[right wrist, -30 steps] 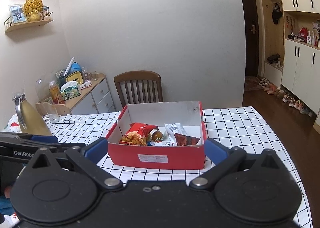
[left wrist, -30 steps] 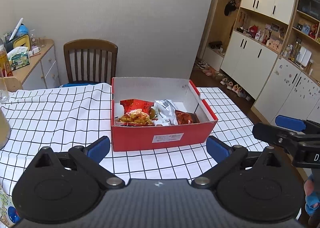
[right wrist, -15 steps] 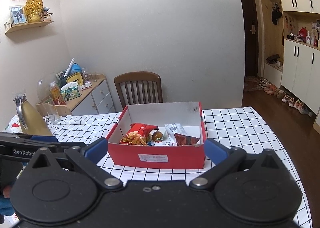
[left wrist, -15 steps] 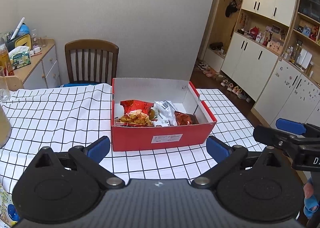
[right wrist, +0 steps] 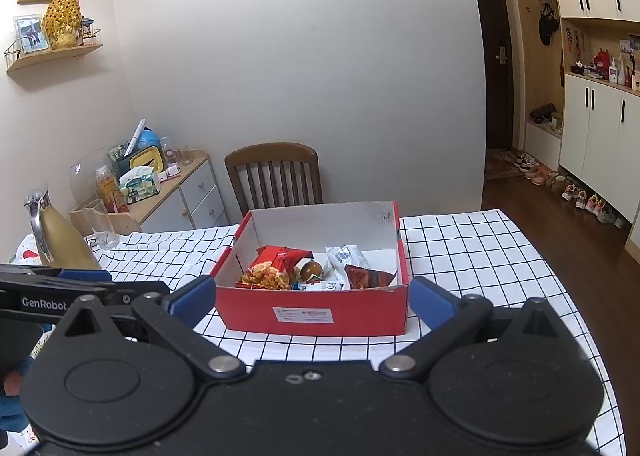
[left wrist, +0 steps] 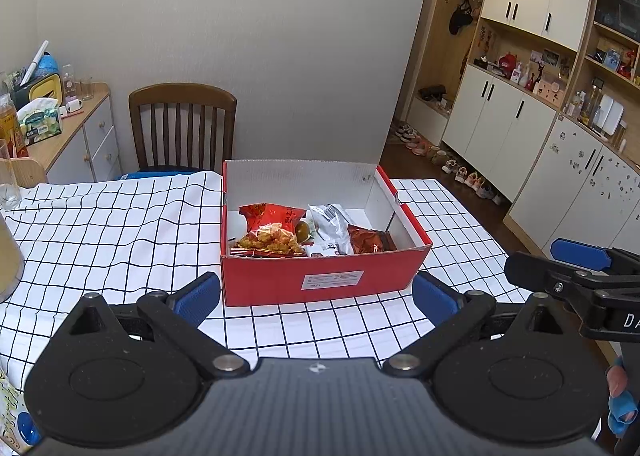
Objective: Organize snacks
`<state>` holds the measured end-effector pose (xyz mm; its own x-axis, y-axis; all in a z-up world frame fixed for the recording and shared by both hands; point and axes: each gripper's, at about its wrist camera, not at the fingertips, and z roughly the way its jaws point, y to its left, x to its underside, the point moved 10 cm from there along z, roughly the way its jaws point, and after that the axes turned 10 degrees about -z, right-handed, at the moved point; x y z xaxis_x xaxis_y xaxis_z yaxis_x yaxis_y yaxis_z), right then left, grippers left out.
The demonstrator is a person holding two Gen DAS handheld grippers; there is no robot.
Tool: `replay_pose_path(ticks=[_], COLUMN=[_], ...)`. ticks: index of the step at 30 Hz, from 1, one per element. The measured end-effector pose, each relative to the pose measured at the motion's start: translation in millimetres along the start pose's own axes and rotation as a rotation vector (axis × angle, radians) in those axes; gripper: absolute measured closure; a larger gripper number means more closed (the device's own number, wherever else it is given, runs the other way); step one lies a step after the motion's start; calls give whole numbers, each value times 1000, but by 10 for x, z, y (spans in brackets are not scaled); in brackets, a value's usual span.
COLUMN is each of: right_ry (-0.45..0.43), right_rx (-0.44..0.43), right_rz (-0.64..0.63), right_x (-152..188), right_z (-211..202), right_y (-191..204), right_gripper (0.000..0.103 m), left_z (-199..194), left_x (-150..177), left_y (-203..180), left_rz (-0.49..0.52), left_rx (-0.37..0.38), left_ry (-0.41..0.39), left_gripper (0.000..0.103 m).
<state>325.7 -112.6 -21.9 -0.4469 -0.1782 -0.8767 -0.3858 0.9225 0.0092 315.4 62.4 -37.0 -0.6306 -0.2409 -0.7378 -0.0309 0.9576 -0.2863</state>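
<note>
On the checked tablecloth [left wrist: 120, 240] sits the red box [left wrist: 320, 280], dead ahead of both grippers, long side running left to right; the snacks are all piled at its near end: a red packet [left wrist: 272, 216], a silver packet [left wrist: 330, 222], a dark red packet [left wrist: 368, 242]. The left gripper [left wrist: 316, 296] and right gripper [right wrist: 312, 302] both hang spread wide with nothing held, about equally near, I'd say. The white box label [right wrist: 303, 315] is too small to read; "GenRobot" shows on the left gripper's side.

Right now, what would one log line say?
left tongs: open, empty | right tongs: open, empty | snacks: inside red box
</note>
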Motion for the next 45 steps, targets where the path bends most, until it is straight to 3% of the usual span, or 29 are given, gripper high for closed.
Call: replay_pose_path(ticks=[16,45], right_ry=[5,-22], right_rx=[-2,-1], right_rz=[0,-8], right_x=[2,-135], right_z=[15,-33], right_y=[10,39], right_gripper=[0,0], left_z=[18,-175], left_x=[22,-176], left_y=[-8,-78], left_rz=[-14,-33], left_rx=[8,30], left_ry=[16,-25], left_gripper=[0,0])
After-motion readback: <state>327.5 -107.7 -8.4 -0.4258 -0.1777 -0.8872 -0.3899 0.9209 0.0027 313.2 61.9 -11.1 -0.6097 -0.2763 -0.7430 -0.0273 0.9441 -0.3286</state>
